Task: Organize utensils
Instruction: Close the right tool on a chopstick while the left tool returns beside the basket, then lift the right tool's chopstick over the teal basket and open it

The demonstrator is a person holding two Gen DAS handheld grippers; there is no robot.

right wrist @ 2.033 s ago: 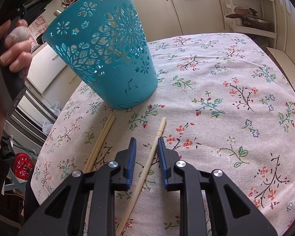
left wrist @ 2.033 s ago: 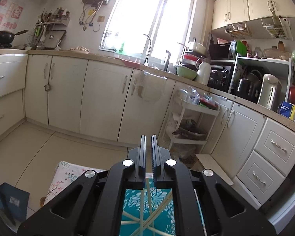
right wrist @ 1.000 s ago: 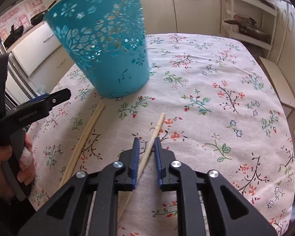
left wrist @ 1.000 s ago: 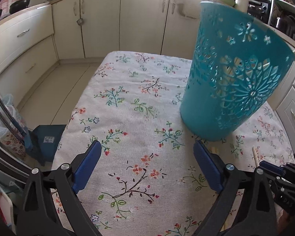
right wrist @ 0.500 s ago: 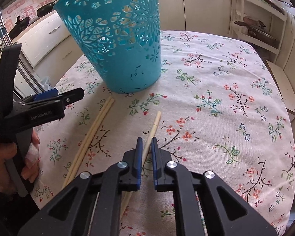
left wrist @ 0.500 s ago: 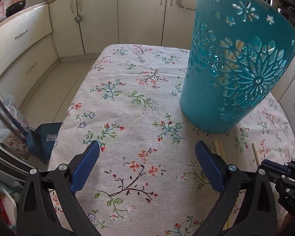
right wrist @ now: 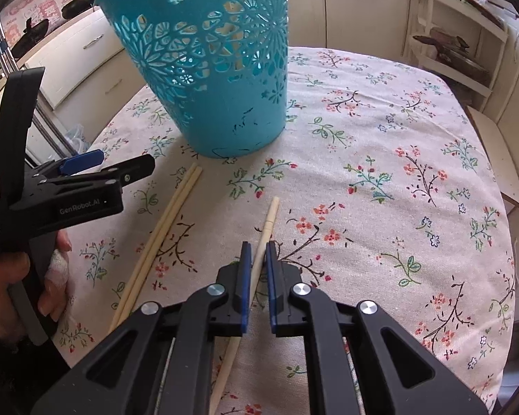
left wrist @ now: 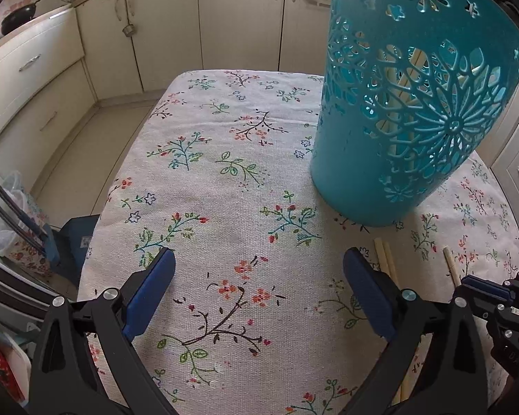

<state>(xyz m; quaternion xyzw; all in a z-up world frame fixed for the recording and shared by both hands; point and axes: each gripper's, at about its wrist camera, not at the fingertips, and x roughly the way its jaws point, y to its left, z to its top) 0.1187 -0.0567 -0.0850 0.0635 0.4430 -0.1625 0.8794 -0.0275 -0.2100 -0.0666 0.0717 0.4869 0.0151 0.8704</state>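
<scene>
A teal cut-out basket [right wrist: 218,69] stands upright on the floral tablecloth [right wrist: 380,145], with several chopsticks [left wrist: 408,79] showing through its holes. In front of it lie a pair of chopsticks [right wrist: 169,221] side by side and, to their right, a single pale chopstick [right wrist: 271,212]. My right gripper [right wrist: 257,249] is shut on the single chopstick, which still lies on the cloth. My left gripper [left wrist: 257,263] hovers wide open over bare cloth left of the basket [left wrist: 398,121], with nothing between its jaws. The left wrist view catches the pair [left wrist: 385,259] and my right gripper [left wrist: 467,282] at the lower right.
A person's hand [right wrist: 10,276] holds the left gripper's handle at the table's left edge. Cream cabinets [left wrist: 128,45] ring the room, and a white shelf rack [right wrist: 460,45] stands behind the table. A blue box [left wrist: 76,238] sits on the floor beside the table.
The right jaws have closed in from either side of the single chopstick onto it. The left gripper, shut and facing the cabinets two seconds ago, has tipped down over the table and opened wide.
</scene>
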